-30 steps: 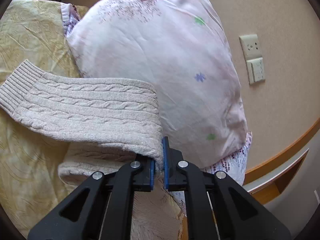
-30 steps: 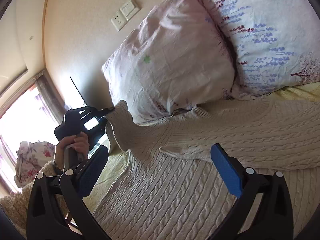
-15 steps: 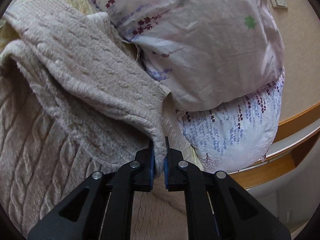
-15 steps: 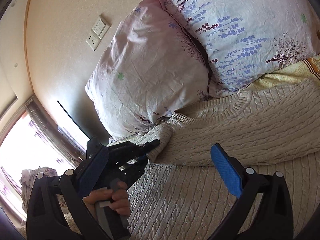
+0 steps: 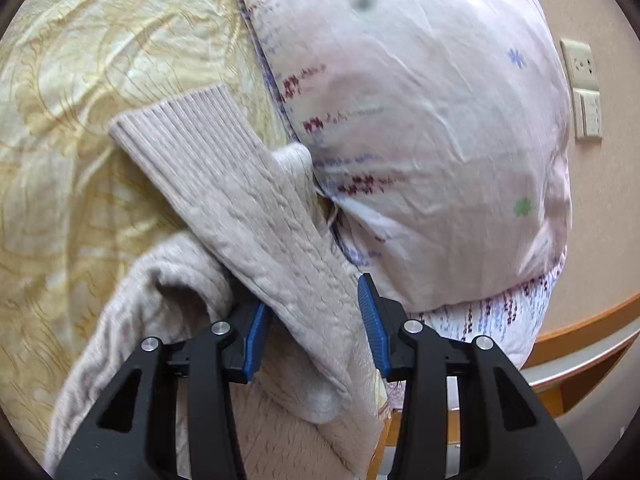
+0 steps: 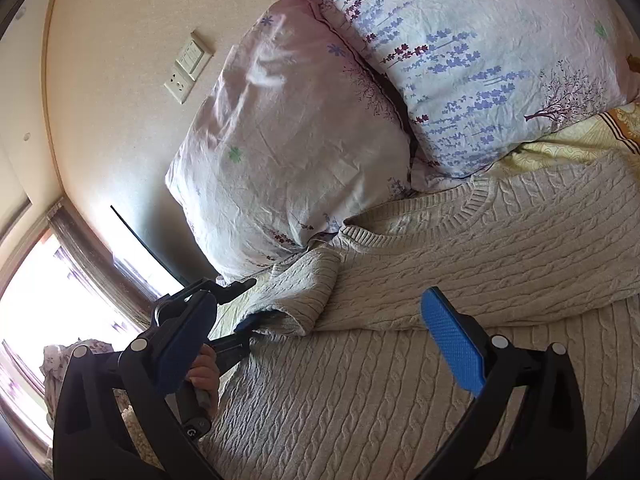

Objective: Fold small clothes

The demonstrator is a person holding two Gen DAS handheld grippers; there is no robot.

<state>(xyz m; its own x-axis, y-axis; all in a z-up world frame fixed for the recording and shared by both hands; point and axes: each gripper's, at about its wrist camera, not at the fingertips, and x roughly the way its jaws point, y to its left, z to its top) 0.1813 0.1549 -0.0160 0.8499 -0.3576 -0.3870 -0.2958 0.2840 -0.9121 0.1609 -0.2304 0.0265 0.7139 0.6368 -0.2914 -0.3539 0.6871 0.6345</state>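
Sweater: cream cable-knit wool sweater spread flat on the bed over the yellow patterned quilted bedspread, neckline just below the pink floral pillow.
Sleeve: long ribbed-cuff knit sleeve laid back across the sweater's body, cuff pointing away from the pink floral pillow, likely brought inward to narrow the garment for folding.
Left tool: blue pads apart and opening, sleeve fabric between them but not pressed; seen from the right wrist view at the sweater's shoulder, beside the pink floral pillow.
Right tool: pads wide apart, nothing between them, hovering over the sweater's body, probably waiting for its turn.
Second pillow: white pillow with lavender print, leaning against the pink floral pillow.
Change: 1 second ago left tool clamped shut on the sleeve and raised against the pink floral pillow; now lower, released, sleeve lying on the sweater. Right tool about where it was.
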